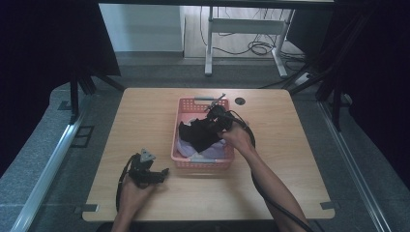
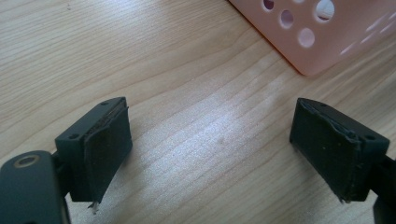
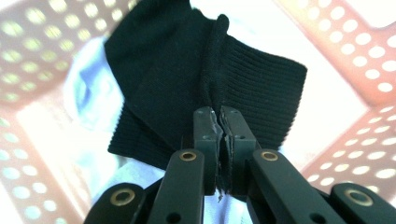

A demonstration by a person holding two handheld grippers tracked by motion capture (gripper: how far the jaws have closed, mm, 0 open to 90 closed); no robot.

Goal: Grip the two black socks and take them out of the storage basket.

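I find my right gripper [image 3: 219,119] clamped on a black ribbed-knit cloth [image 3: 187,79] inside the perforated pink plastic basket [image 1: 183,104]. At the basket's 8 o'clock, my left gripper [image 2: 210,140] sits spread apart above the wood-grain table [image 2: 140,56].

A light wooden table [image 1: 145,111] is being seen from above, its grain being shown close up in the left gripper view [image 2: 196,93]. A round black cable grommet [image 1: 240,101] is being carried near the surface's far edge, right of its middle. Beyond that edge, a white desk frame [image 1: 241,26] is being backed by a tangle of black cables [image 1: 258,47] on the floor. The table is being flanked by aluminium rails [image 1: 46,169] and black curtains [image 1: 48,38].
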